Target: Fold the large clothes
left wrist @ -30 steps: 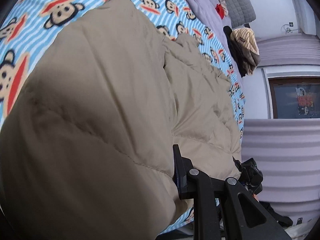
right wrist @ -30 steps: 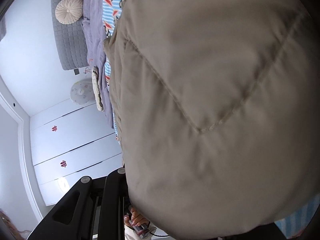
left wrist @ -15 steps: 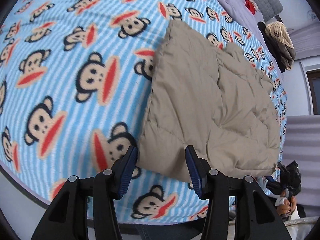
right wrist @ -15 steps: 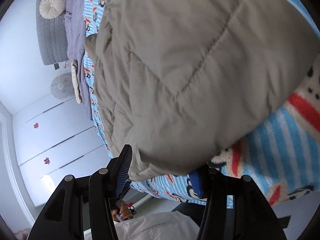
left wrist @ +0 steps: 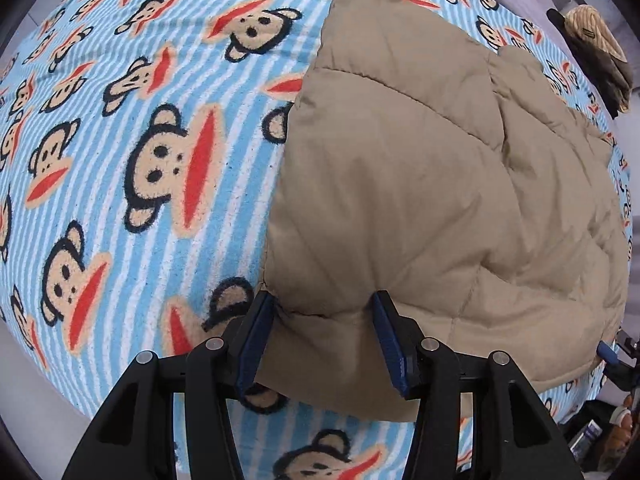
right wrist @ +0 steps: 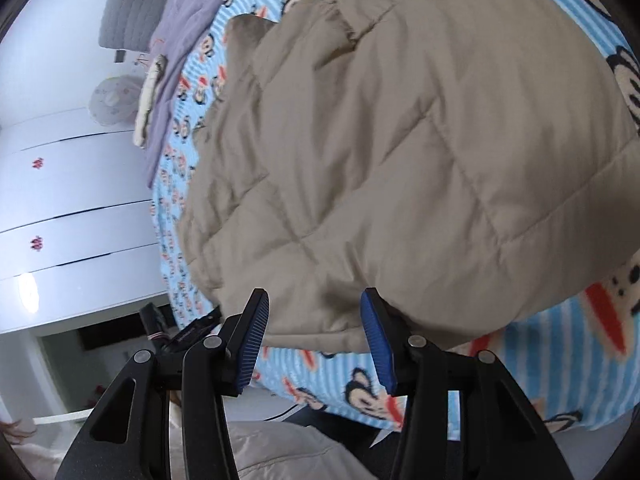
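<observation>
A tan quilted puffer jacket (left wrist: 432, 184) lies folded on a bed under a blue-striped monkey-print blanket (left wrist: 132, 184). The left gripper (left wrist: 322, 344) has its jaws about half open after widening, the jacket's near corner loose between them, unpinched. The right gripper (right wrist: 316, 340) also stands part open, having just narrowed slightly, straddling the jacket's hem without gripping. Beyond its jaws stand white wardrobe doors (right wrist: 76, 204) and a grey quilted headboard (right wrist: 132, 4).

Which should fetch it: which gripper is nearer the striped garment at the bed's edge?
Right. The right gripper sits at the jacket corner toward the striped garment; the left gripper, the opposite corner.
</observation>
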{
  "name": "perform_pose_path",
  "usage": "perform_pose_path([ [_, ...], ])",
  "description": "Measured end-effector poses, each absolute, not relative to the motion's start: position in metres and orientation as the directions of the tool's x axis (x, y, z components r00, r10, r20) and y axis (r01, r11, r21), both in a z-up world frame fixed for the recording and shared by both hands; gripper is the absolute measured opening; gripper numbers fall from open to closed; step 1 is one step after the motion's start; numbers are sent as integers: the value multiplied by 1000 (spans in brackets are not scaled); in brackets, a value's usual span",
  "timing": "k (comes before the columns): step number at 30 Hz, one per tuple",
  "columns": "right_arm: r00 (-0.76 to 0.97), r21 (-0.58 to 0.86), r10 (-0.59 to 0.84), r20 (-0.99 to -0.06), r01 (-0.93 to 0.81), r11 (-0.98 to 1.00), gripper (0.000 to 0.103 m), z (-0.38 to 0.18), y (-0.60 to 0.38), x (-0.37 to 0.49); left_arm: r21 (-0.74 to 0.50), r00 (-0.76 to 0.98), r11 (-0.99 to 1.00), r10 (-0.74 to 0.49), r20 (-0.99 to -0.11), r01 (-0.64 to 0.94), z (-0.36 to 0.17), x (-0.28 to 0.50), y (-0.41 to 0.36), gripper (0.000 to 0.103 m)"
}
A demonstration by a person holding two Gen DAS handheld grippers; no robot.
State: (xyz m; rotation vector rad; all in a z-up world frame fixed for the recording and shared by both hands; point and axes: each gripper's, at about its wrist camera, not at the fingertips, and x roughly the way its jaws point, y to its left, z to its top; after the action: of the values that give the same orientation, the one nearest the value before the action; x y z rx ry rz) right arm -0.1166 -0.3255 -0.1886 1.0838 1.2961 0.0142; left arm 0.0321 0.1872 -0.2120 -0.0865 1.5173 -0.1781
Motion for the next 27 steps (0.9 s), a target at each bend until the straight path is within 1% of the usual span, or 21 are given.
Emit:
perform_pose_path([
  [1, 320, 621, 547, -774, 553, 556, 49, -195, -336, -132, -153, 46, 987, -156, -987, 58, -210, 33, 185, 53],
  [4, 288, 610, 554, -781, 540, 580, 49, -204, -337, -125, -108, 69, 993, -111, -991, 40, -196, 33, 180, 53],
  [7, 256, 595, 553, -793, 525, 609, 49, -209, -325, -103, -117, 86, 993, -118, -989, 15, -179, 32, 185, 53],
  [9, 249, 584, 546, -800, 532, 612, 50, -204, -326, -110, -130, 108, 991, -132, -985, 18, -169, 33, 192, 53],
  [11, 249, 564, 521, -816, 540, 625, 50, -202, -322, -109, -143, 124, 989, -147, -981, 46, -161, 37, 196, 53],
  [15, 279, 512, 437, -855, 583, 631, 51, -191, -312, -116, -111, 116, 985, -126, -985, 131, -162, 50, 194, 53],
  [16, 282, 502, 420, -862, 585, 637, 51, -188, -308, -117, -106, 123, 984, -124, -985, 146, -161, 52, 195, 59],
  [17, 281, 483, 396, -874, 586, 650, 51, -184, -302, -117, -102, 129, 983, -122, -984, 151, -161, 55, 197, 78],
  [19, 280, 455, 359, -890, 585, 671, 52, -174, -289, -115, -111, 154, 982, -135, -979, 155, -156, 56, 200, 97],
  [23, 303, 436, 316, -899, 562, 702, 55, -158, -259, -107, -137, 159, 973, -168, -973, 187, -155, 57, 199, 97],
  [27, 308, 432, 308, -900, 539, 723, 61, -151, -230, -100, -168, 153, 959, -205, -967, 227, -159, 60, 201, 97],
])
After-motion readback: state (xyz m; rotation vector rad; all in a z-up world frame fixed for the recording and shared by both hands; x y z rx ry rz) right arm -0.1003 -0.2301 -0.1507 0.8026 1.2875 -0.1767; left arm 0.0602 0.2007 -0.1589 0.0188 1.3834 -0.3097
